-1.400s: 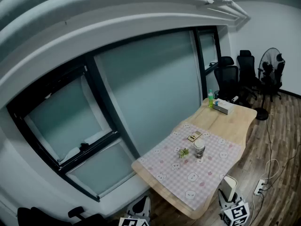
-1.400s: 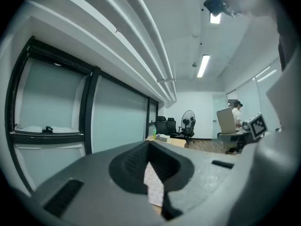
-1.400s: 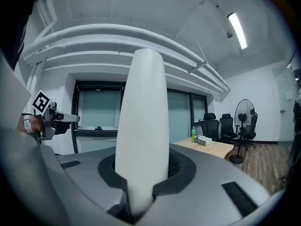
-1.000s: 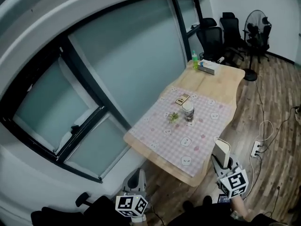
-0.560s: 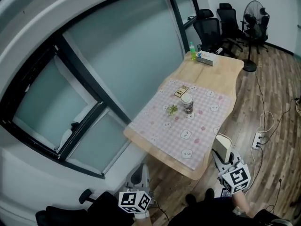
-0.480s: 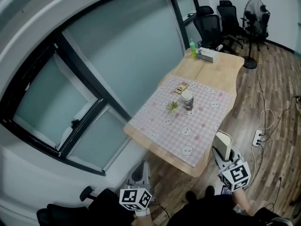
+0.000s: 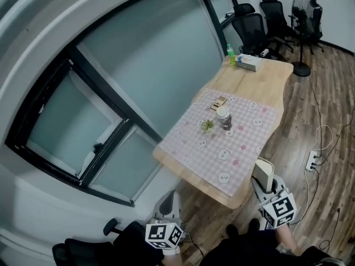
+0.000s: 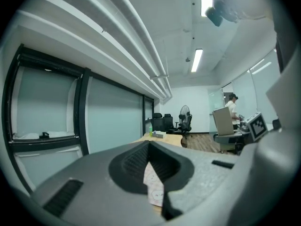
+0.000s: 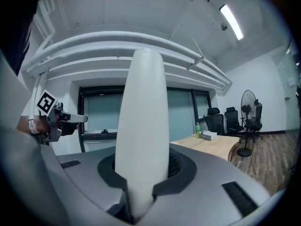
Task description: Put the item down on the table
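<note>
2 grippers: carried low at the near edge of the head view, both short of the table (image 7: 260, 85) and aimed roughly level at it, probably on the approach.
Right gripper (image 7: 267, 187): clamped on the white item (image 7: 263, 172), gripped by both flat faces near the lower end, probably to stop any tipping on the way.
White item: thin and rounded, standing upright out of the jaws, in the air just off the table's near corner; not yet put down.
Left gripper (image 7: 168, 204): closed to a narrow slit with nothing in it; kept well apart from the right, likely just out of the way.
Checked cloth (image 7: 222, 146): spread over the near half of the table, glimpsed through the left slit, so in line with that gripper's aim.
Jar (image 7: 224, 118), small plant (image 7: 207, 125), flat card (image 7: 219, 102): grouped near the cloth's middle; bare cloth on the near side, likely the easiest landing spot.
Tissue box (image 7: 248, 62), green bottle (image 7: 231, 53): at the far end on bare wood, well clear of any likely placement.
Next move, as a judgement: forward over the near edge, down to contact with the cloth, then release; tall and narrow, so prone to toppling if set on end, probably safer laid flat.
</note>
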{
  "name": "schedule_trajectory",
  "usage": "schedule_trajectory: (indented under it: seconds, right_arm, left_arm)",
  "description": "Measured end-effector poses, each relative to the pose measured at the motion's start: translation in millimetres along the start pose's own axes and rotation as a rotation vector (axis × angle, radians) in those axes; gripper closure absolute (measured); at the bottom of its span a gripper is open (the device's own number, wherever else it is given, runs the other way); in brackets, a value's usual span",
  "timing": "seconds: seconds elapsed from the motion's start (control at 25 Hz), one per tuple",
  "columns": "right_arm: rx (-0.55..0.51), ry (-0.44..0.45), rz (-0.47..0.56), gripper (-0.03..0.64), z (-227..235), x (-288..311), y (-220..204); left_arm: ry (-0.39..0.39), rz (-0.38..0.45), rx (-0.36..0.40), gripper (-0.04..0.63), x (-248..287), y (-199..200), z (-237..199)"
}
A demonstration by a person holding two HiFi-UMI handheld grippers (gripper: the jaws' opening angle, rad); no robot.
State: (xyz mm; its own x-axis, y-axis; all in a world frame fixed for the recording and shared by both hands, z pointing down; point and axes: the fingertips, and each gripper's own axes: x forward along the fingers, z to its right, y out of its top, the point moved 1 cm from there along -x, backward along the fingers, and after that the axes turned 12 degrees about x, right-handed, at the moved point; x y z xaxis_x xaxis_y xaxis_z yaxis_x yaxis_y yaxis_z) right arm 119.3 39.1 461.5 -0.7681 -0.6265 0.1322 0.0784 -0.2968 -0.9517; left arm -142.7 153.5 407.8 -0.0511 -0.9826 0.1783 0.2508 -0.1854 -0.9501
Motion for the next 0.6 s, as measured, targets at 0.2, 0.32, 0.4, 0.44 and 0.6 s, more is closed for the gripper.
schedule_trajectory:
  seconds: [0.2,0.32,0.4,0.44,0.6]
  right_arm:
    - [0.044,-0.005,0.008,0.517,19.2,-10.6,-9.8]
    - [0.064,-0.023,-0.003,0.518,34.4,-11.0,-17.1]
    - [0.068,-0.024,-0.008,0.517,38.3,-10.3,-20.2]
    - [0.067,-0.026,-0.01,0.517,39.6,-8.8,-20.5]
    - [0.052,-0.041,-0.007,0.517,45.9,5.1,-13.4]
  left_arm:
    - [0.02,-0.013,0.036,0.595,-2.2,6.4,13.2]
    - [0.02,-0.025,0.05,0.595,1.8,5.2,19.8]
    - [0.02,-0.033,0.055,0.595,6.2,2.4,20.5]
    - [0.023,-0.034,0.053,0.595,9.3,0.9,19.3]
    - [0.022,-0.016,0.039,0.595,30.7,-2.0,13.3]
